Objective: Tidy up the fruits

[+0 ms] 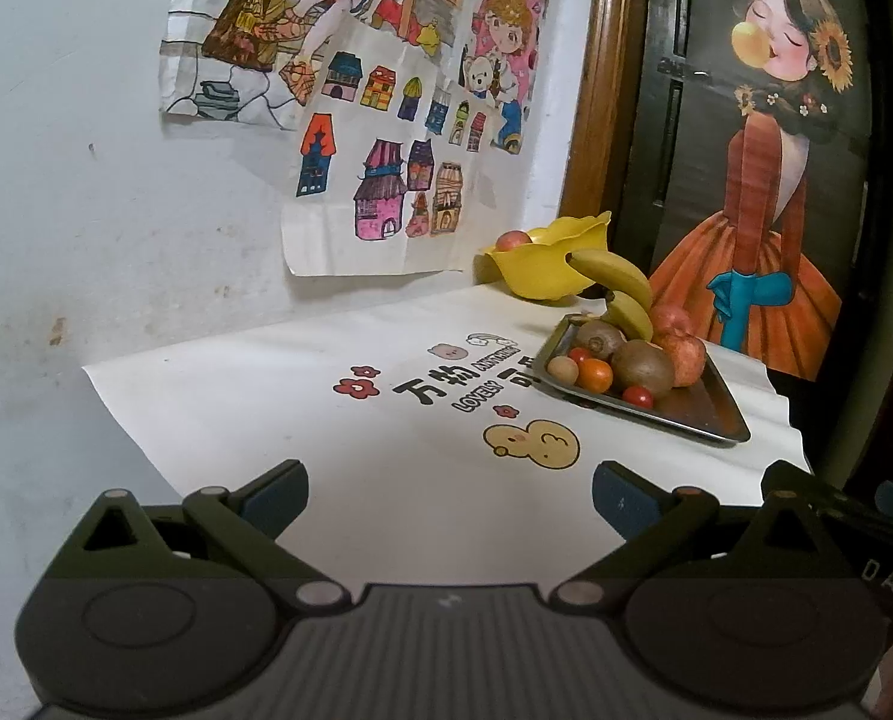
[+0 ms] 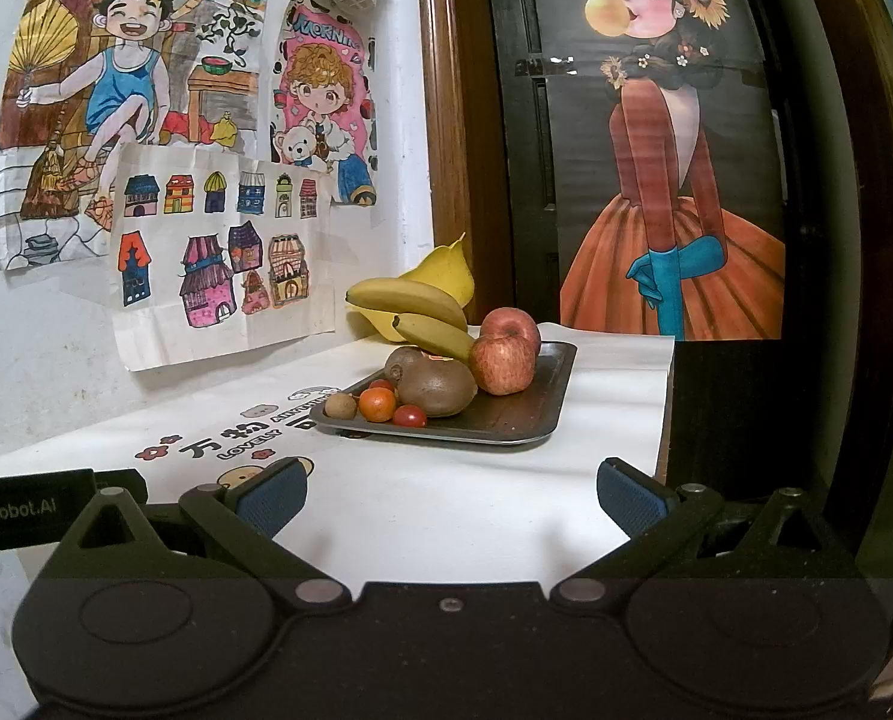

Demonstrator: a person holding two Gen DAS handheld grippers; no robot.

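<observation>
Yellow bowl (image 1: 545,267) holds apple (image 1: 514,239); right view hides it.

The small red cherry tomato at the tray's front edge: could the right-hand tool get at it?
Probably yes. The right tool is open, and the small red cherry tomato sits at the dark metal tray's near edge with only bare white tablecloth between.

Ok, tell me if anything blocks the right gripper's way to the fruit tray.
Nothing visible does. Only bare white table cover lies between the open right gripper and the metal tray; the small fruits sit at its near-left corner.
</observation>
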